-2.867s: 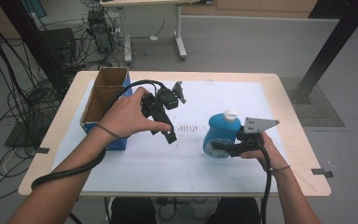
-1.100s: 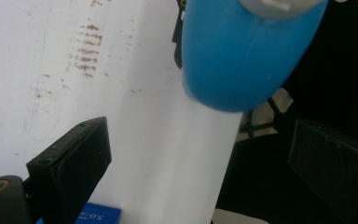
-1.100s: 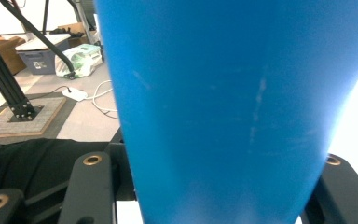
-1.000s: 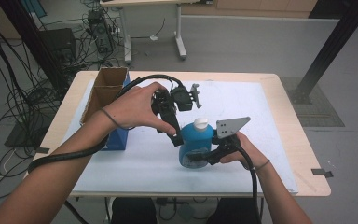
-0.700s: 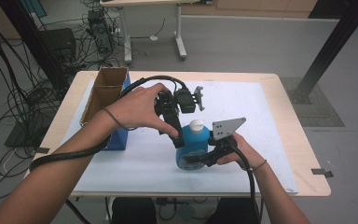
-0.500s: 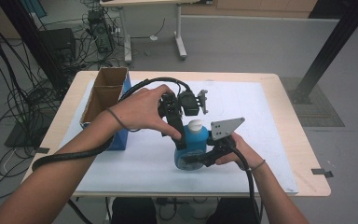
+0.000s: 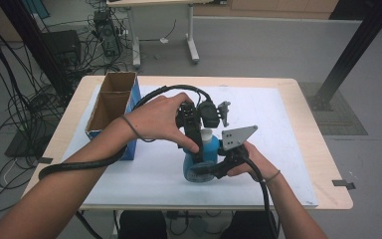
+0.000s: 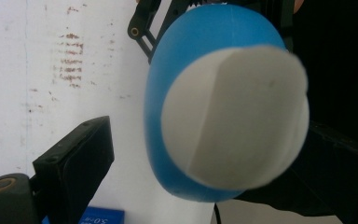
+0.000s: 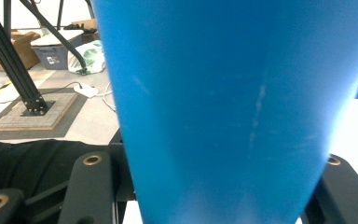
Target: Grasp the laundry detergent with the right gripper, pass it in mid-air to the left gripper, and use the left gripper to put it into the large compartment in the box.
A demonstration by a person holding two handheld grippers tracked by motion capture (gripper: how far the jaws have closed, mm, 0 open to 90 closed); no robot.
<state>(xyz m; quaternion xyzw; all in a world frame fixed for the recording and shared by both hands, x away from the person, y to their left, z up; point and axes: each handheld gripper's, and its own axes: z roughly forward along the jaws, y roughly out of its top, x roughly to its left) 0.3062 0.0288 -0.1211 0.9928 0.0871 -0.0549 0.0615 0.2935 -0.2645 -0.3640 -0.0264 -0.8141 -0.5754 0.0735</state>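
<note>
From above we see a blue bottle (image 7: 201, 162) standing near the middle of the white sheet (image 7: 288, 149) on the wooden table (image 7: 323, 164), with a cardboard box (image 7: 110, 107) near the left edge. Our right gripper (image 7: 206, 172) grips the bottle low on its body, jaws pressed against both sides. Our left gripper (image 7: 195, 142) comes down over the bottle's top, and our left hand (image 7: 156, 117) covers much of it.

The left gripper view gives what the high view hides: the white cap (image 8: 235, 119), round and smooth with a matte finish, sits between the two black jaws, which stand apart on either side with a gap on the visible side, so this claw is released and not yet closed on it. The bottle's shoulder (image 8: 168, 79) bulges smooth and glossy beneath the cap.

The right gripper view shows the bottle's wall (image 9: 233, 107) close up: plain blue plastic, faintly scuffed, widening upward in the picture, wedged between the jaws.
</note>
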